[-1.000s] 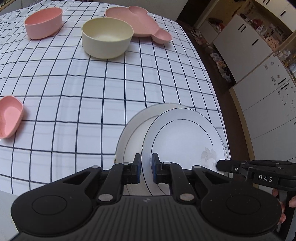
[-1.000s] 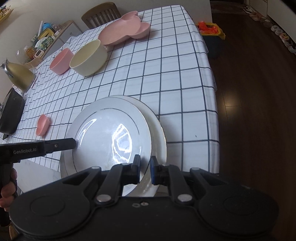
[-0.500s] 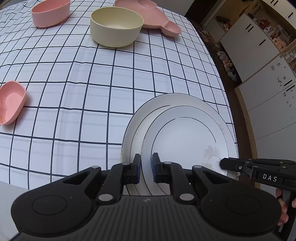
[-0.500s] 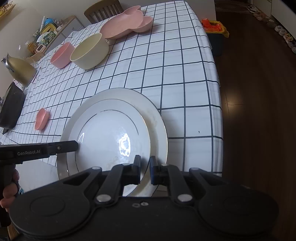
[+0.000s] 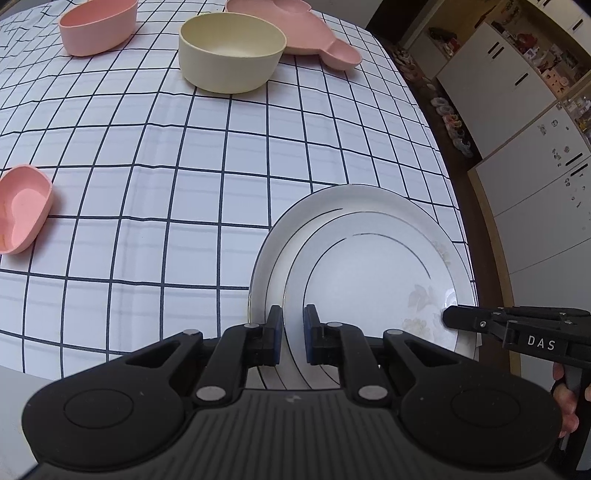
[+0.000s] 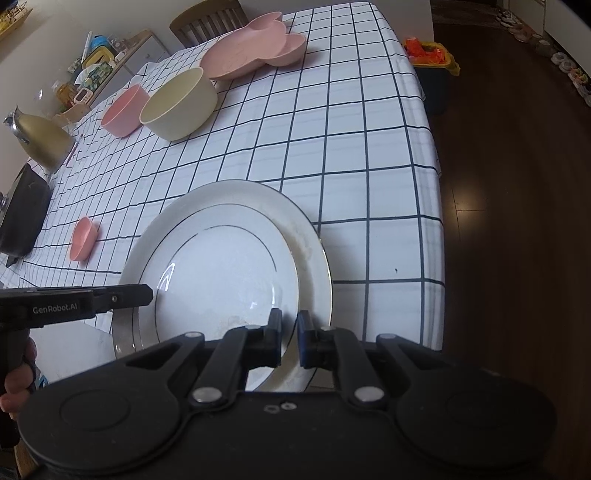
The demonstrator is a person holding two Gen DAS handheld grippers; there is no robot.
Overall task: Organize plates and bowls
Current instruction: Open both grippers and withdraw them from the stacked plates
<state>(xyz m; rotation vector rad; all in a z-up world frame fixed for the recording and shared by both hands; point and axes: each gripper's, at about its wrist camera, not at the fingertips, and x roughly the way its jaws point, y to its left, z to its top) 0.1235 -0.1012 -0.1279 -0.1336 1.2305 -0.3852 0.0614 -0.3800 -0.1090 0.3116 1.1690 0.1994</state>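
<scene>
A white plate with a thin dark ring [image 5: 373, 288] [image 6: 225, 273] lies on a second, like white plate [image 5: 280, 240] [image 6: 314, 266] near the table's corner. My left gripper [image 5: 293, 341] is shut on the top plate's near rim. My right gripper [image 6: 290, 341] is shut on the opposite rim. A cream bowl [image 5: 231, 51] [image 6: 179, 103], a pink bowl [image 5: 96, 24] [image 6: 122, 110], a pink animal-shaped divided plate [image 5: 306, 33] [image 6: 255, 51] and a small pink heart dish [image 5: 20, 208] [image 6: 83, 243] sit farther off on the checked tablecloth [image 5: 184, 147].
The table edge drops to a dark wood floor [image 6: 517, 184] on one side. A gold kettle [image 6: 40, 136] and a black appliance [image 6: 22, 210] stand at the far left. A chair [image 6: 210, 18], a bin [image 6: 432, 70] and white cabinets [image 5: 517, 110] surround the table.
The top plate has come down from a tilt to lie nearly flat on the lower plate. Both grippers have moved with it, still shut on its rims.
</scene>
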